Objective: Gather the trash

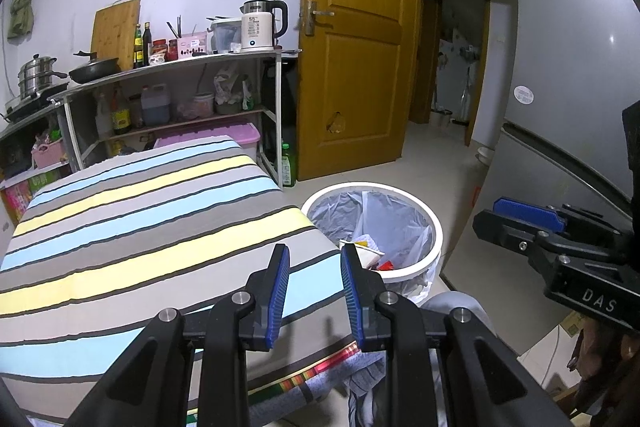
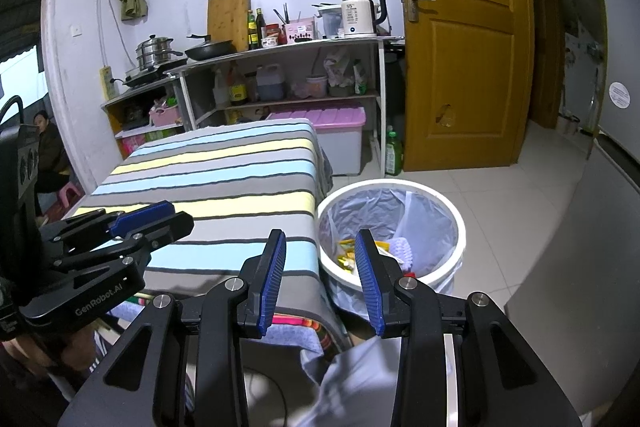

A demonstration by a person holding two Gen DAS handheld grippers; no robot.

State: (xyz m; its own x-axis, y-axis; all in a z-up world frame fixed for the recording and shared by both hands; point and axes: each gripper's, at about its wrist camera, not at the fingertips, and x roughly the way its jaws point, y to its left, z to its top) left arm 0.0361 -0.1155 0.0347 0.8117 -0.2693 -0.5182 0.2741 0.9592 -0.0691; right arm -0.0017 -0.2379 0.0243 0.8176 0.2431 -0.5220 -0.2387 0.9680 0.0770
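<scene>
Striped cloth in blue, yellow and grey covers the worktop (image 1: 132, 227), which fills the room's middle before a shelf (image 2: 280, 75) of pots and bottles. A white bin (image 1: 434, 227) with a clear liner stands on the floor just beside the worktop's corner, wrappers and other trash (image 2: 360, 255) lying inside. Left tongs (image 1: 314, 255) and right tongs (image 2: 320, 239) hover side by side over that corner, both partly parted and holding nothing.
</scene>
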